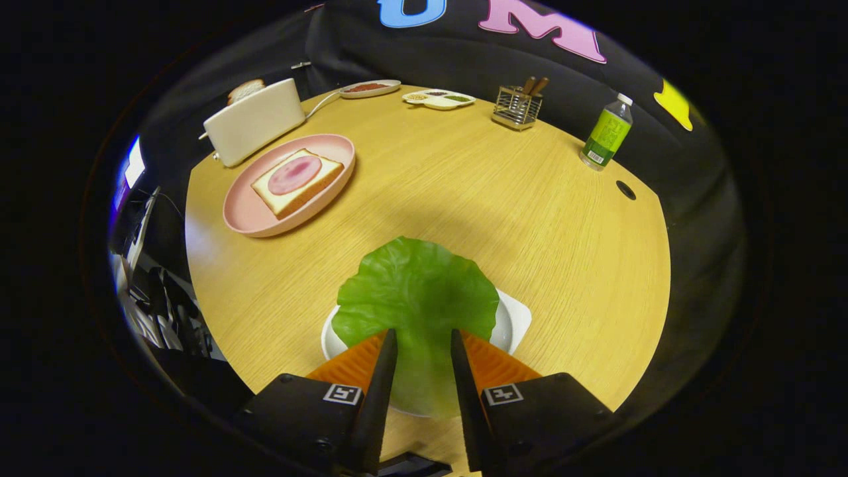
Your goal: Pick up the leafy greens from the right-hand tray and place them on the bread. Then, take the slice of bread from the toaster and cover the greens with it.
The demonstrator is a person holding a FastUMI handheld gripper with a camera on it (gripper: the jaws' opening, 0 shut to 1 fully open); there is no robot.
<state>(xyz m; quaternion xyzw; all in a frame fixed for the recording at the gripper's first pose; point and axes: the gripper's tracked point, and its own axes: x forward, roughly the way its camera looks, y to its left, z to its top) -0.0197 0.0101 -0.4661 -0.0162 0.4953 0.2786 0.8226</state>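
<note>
Gripper view: the gripper (pixel 424 344) pinches the lettuce leaf (pixel 417 291), one finger on each side, over the white tray (pixel 513 324).
Bread: on the pink plate (pixel 242 212), bare of greens.
Toaster (pixel 255 122): slice (pixel 245 89) inside.
Left: both steps.

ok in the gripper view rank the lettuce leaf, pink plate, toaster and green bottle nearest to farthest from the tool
1. lettuce leaf, between the tool fingers
2. pink plate, ahead left
3. toaster, behind that plate
4. green bottle, far right; too close to call against the toaster
</note>
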